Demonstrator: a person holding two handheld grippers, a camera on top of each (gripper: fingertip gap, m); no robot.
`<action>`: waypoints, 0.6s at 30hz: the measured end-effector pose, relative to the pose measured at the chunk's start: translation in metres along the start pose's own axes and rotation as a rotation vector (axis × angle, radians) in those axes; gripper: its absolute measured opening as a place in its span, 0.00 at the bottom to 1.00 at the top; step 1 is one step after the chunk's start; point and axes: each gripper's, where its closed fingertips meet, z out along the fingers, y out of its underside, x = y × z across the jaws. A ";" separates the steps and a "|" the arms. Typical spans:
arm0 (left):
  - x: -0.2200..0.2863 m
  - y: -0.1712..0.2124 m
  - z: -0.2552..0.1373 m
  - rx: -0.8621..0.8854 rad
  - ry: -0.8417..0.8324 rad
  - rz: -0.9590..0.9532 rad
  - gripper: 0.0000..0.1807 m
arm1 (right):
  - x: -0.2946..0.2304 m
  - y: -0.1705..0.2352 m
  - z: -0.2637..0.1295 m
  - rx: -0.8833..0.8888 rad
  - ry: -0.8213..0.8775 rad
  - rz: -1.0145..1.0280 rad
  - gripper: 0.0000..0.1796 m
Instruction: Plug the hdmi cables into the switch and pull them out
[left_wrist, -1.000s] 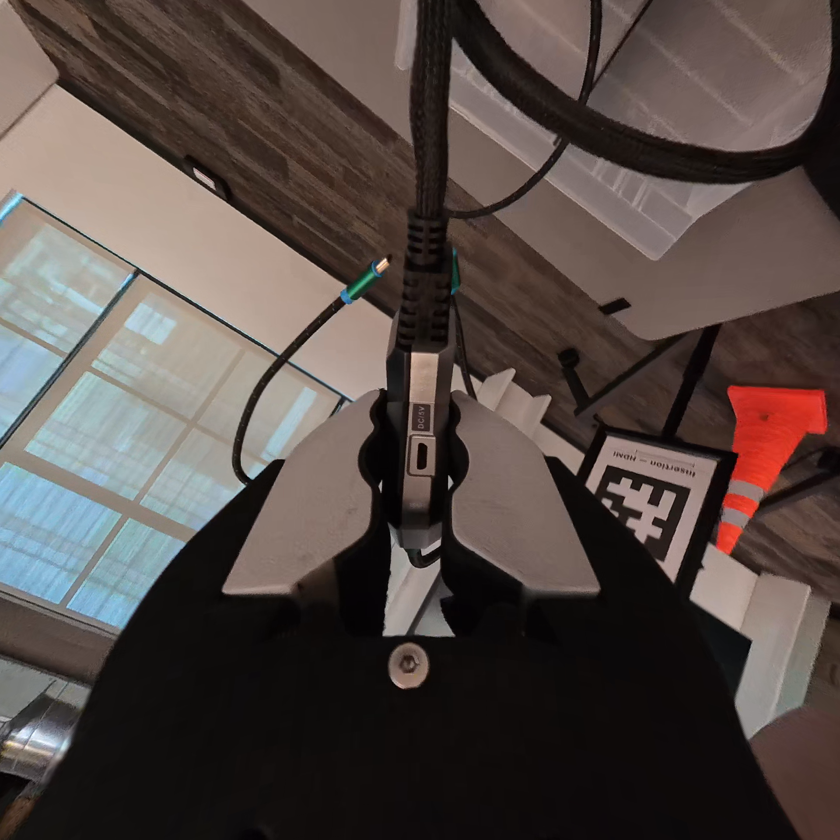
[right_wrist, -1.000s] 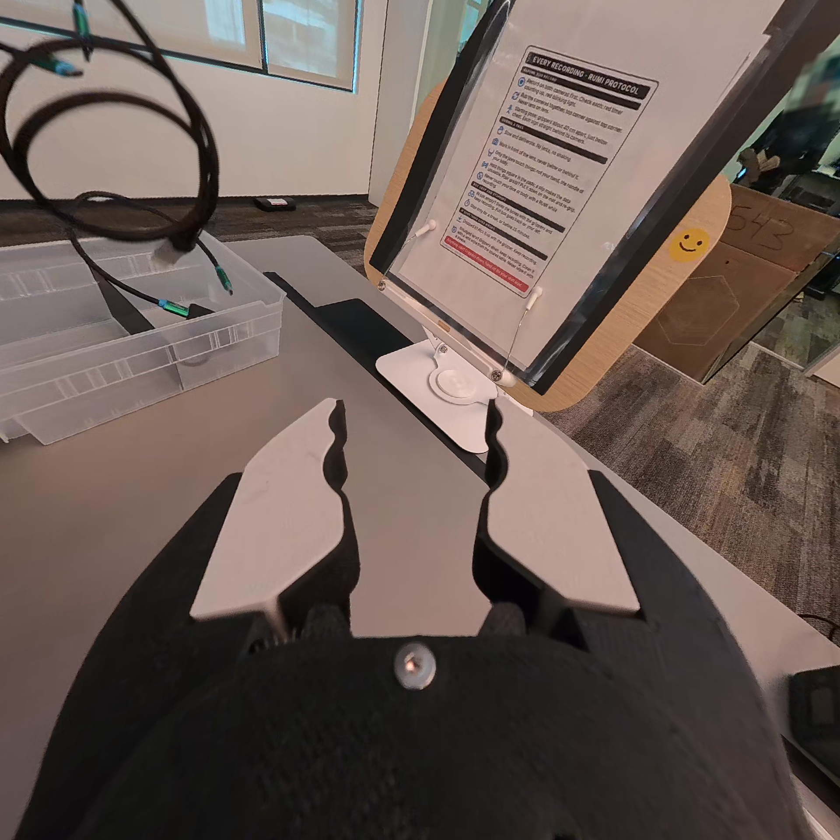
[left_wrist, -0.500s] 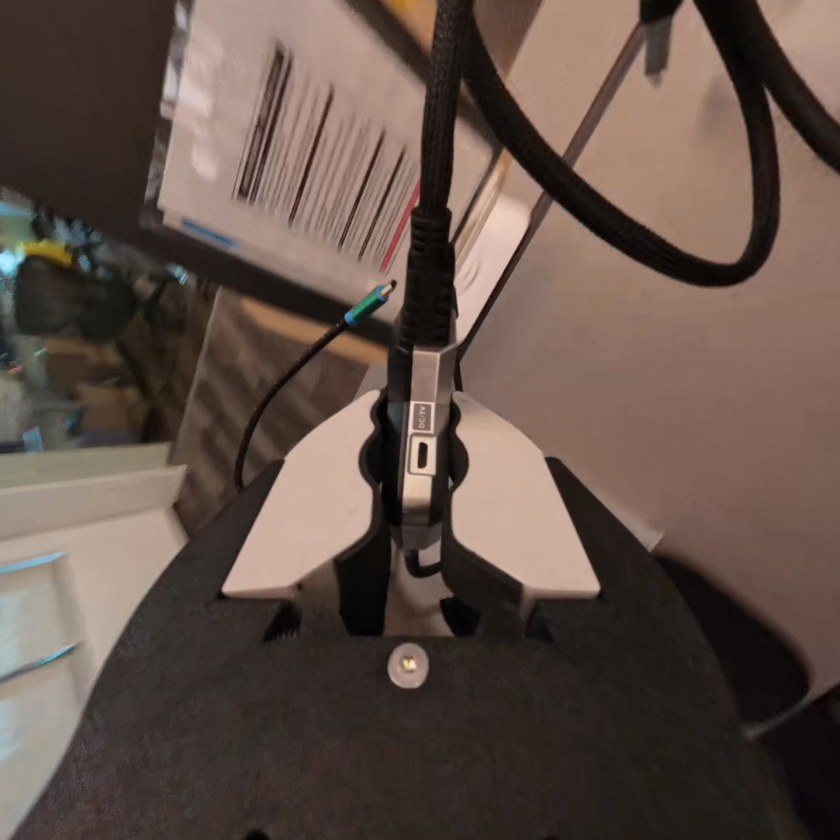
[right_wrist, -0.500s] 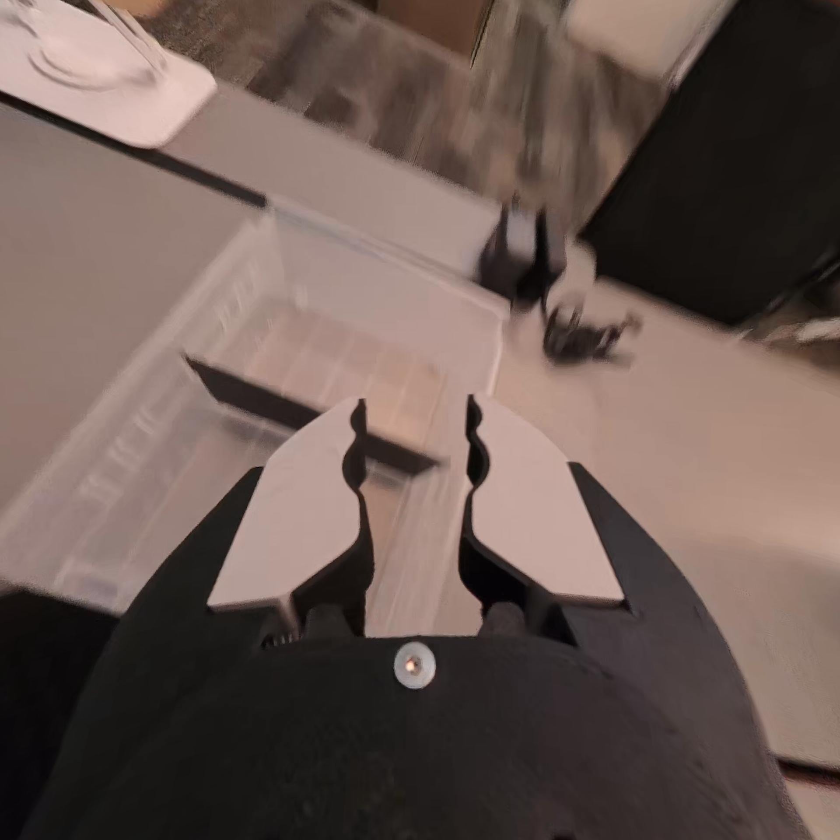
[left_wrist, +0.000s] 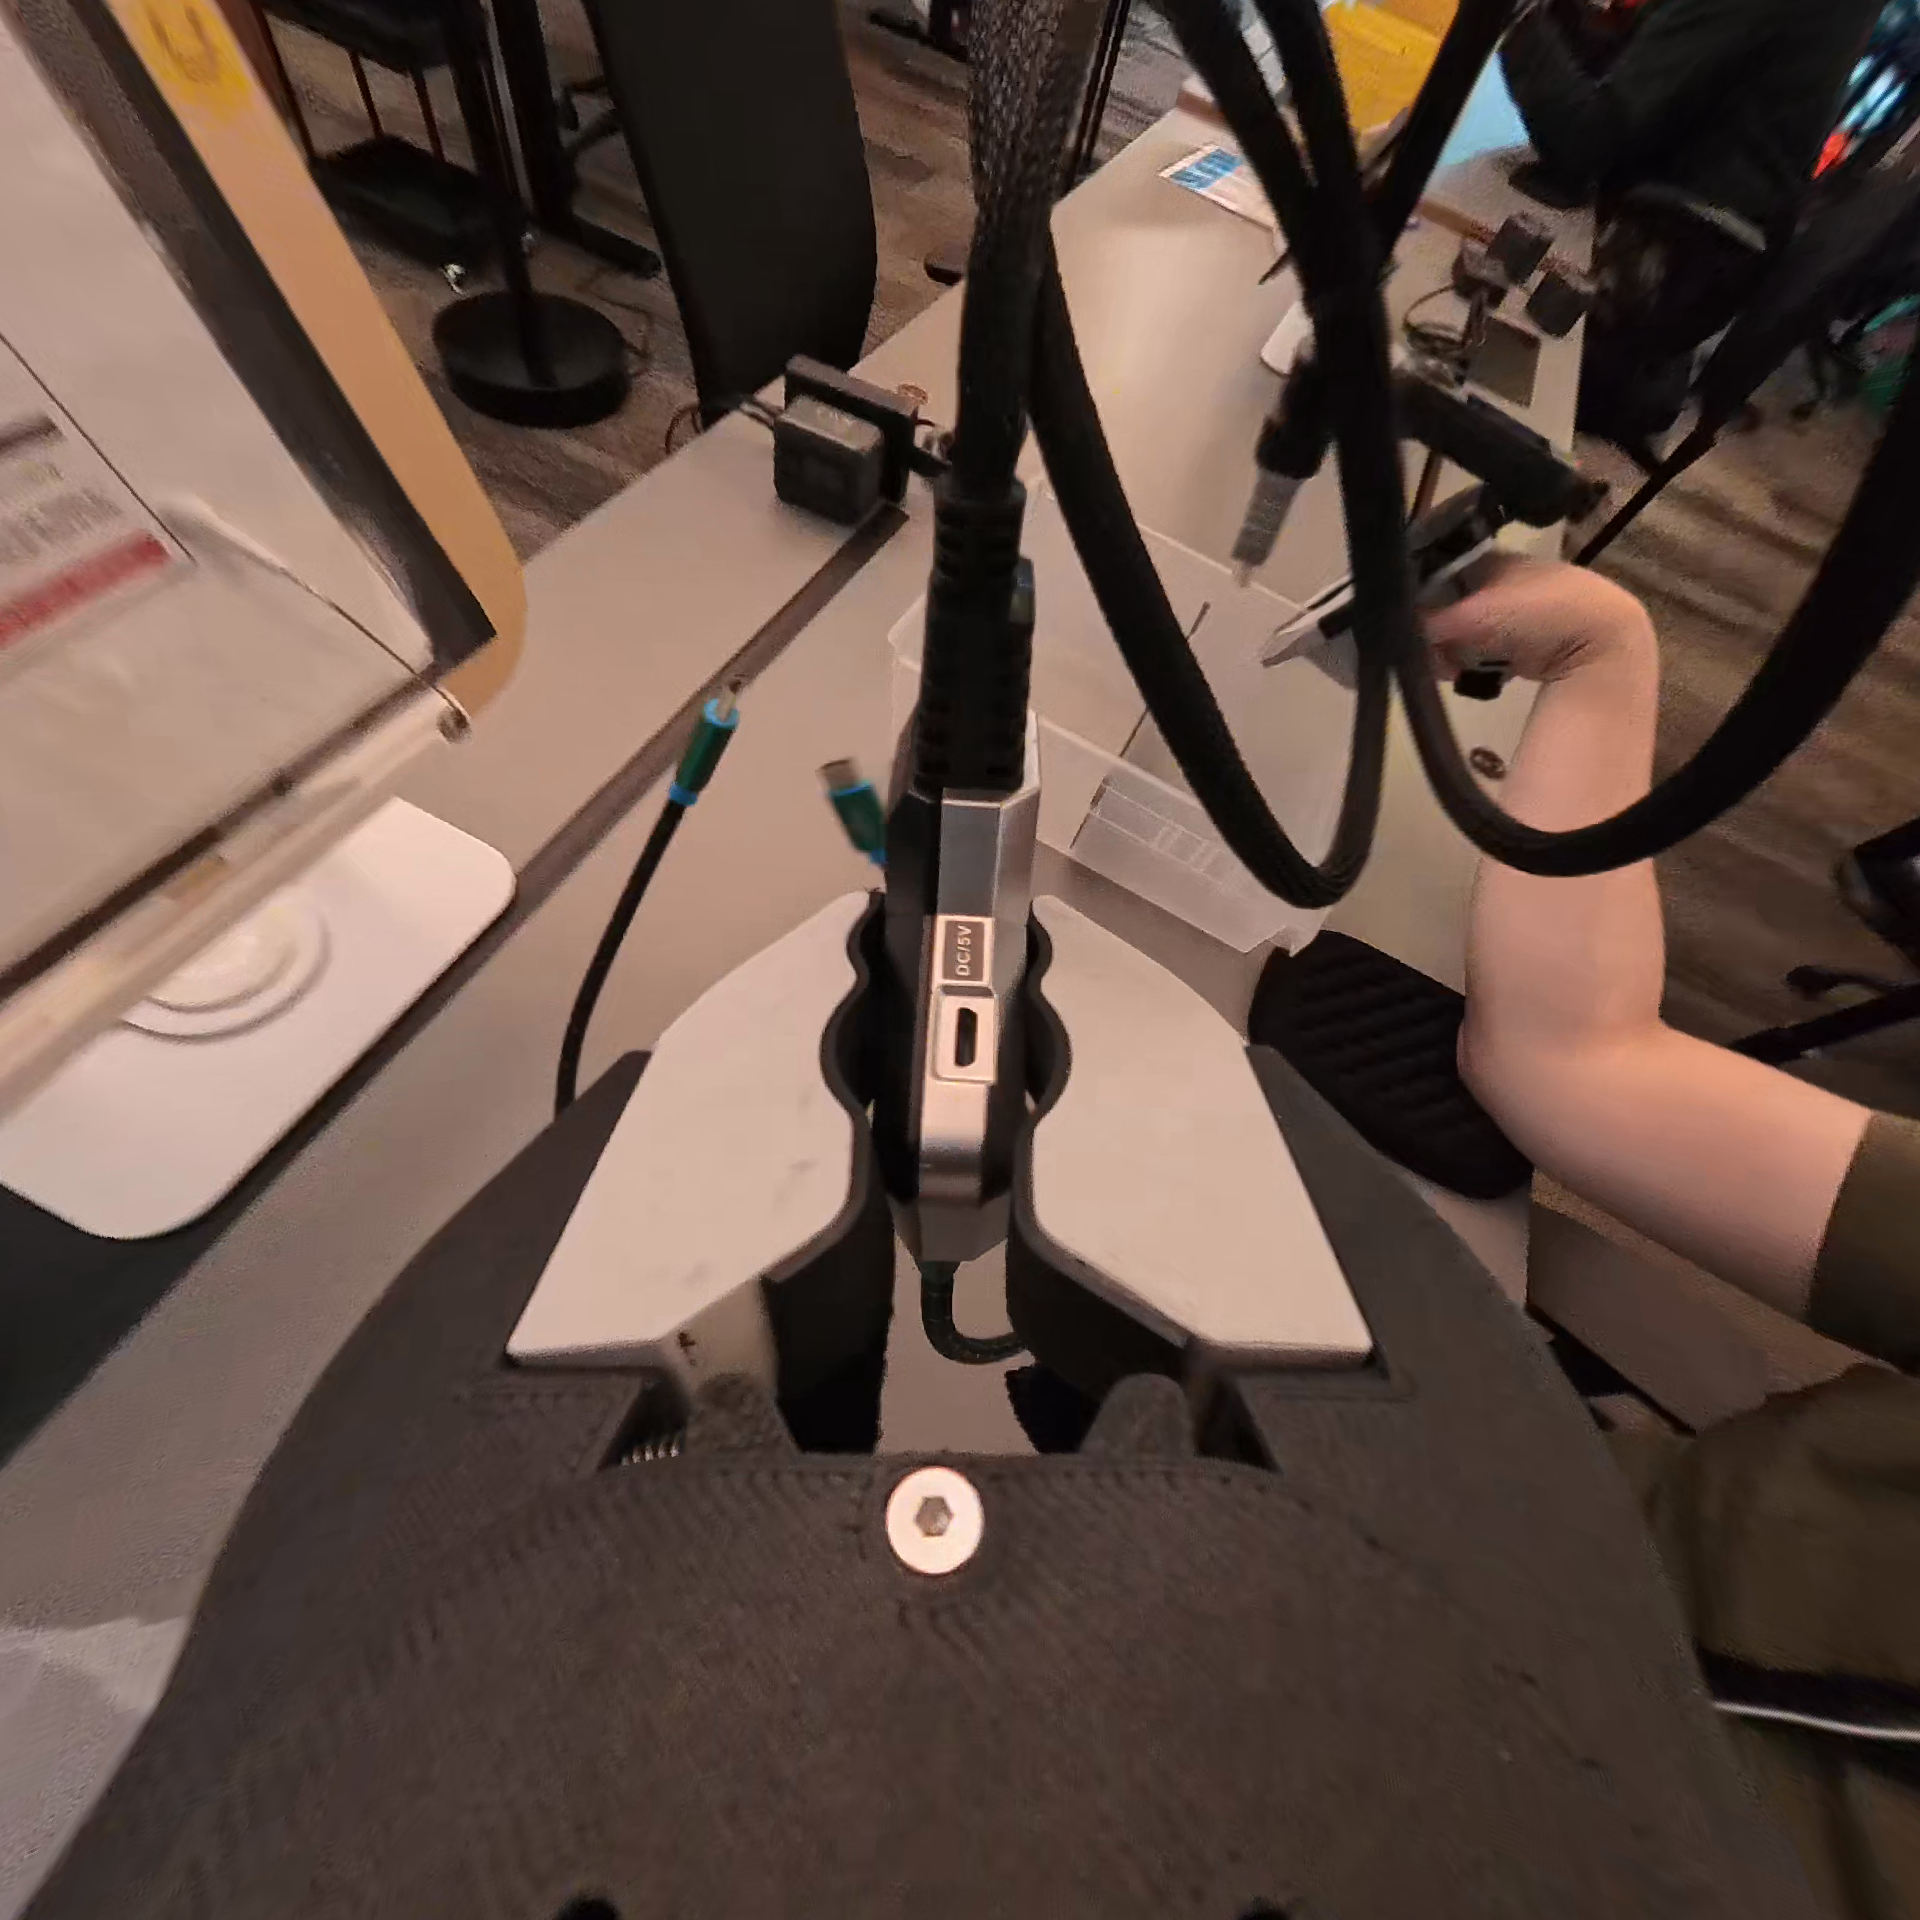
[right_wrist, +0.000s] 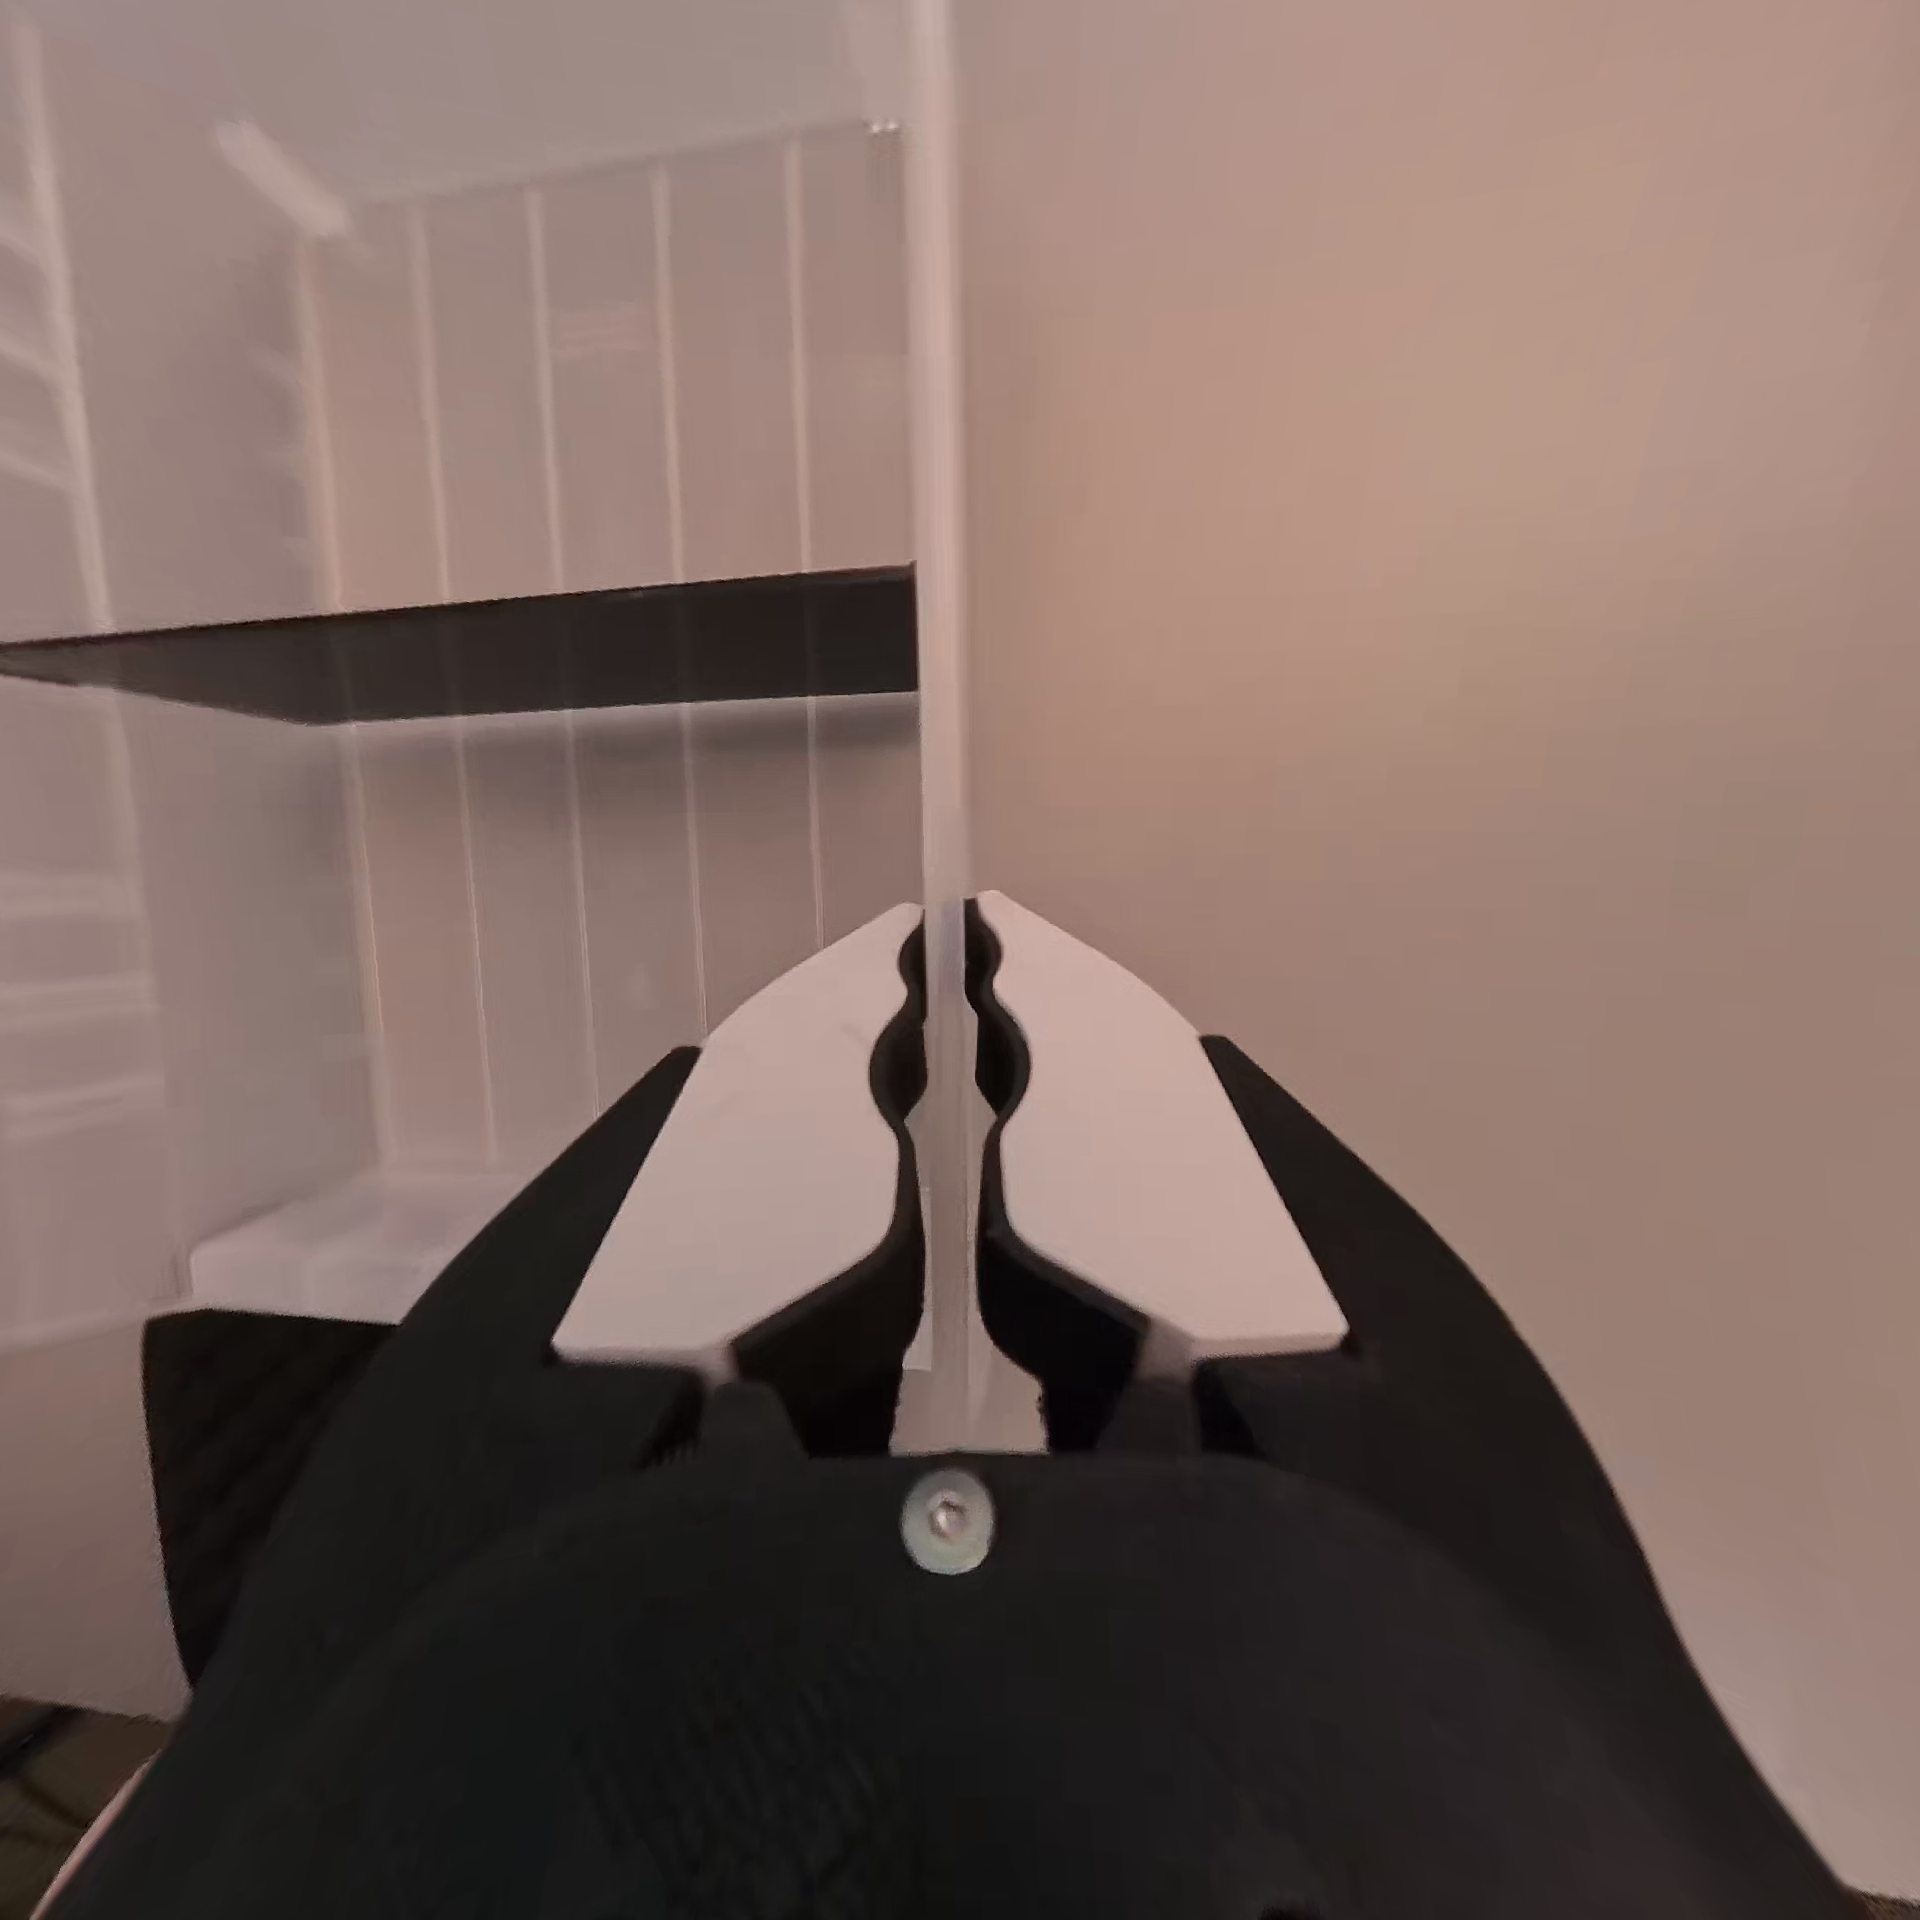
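My left gripper (left_wrist: 951, 914) is shut on the silver HDMI switch (left_wrist: 966, 1039), held upright above the table. A black braided HDMI cable (left_wrist: 982, 582) is plugged into the switch's top end, and its loops hang to the right. A loose HDMI plug (left_wrist: 1262, 520) dangles among them. Two thin cables with green ends (left_wrist: 707, 743) stick up beside the switch. My right gripper (right_wrist: 948, 914) is shut on the thin wall of the clear plastic bin (right_wrist: 940, 520). The right gripper also shows in the left wrist view (left_wrist: 1340, 623), held by a hand at the bin (left_wrist: 1143, 727).
A document stand with a white base (left_wrist: 260, 997) stands at the left. A small black cube device (left_wrist: 831, 447) sits at the table's far edge. A black mat (left_wrist: 1382, 1060) lies under the person's forearm (left_wrist: 1558, 987). A black divider (right_wrist: 520, 644) crosses the bin.
My left gripper has swung round with the switch and now faces across the table. My right gripper has moved to the bin and shut on its wall.
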 end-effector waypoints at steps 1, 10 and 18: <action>-0.005 0.009 0.007 0.004 0.007 -0.028 0.12 | 0.001 0.000 0.000 0.004 -0.004 0.004 0.03; -0.028 0.062 0.030 0.137 0.121 -0.207 0.12 | 0.020 -0.014 -0.029 0.085 0.138 0.136 0.21; -0.035 0.050 0.004 0.144 0.116 -0.175 0.12 | -0.125 -0.111 -0.158 0.771 -0.044 -0.250 0.19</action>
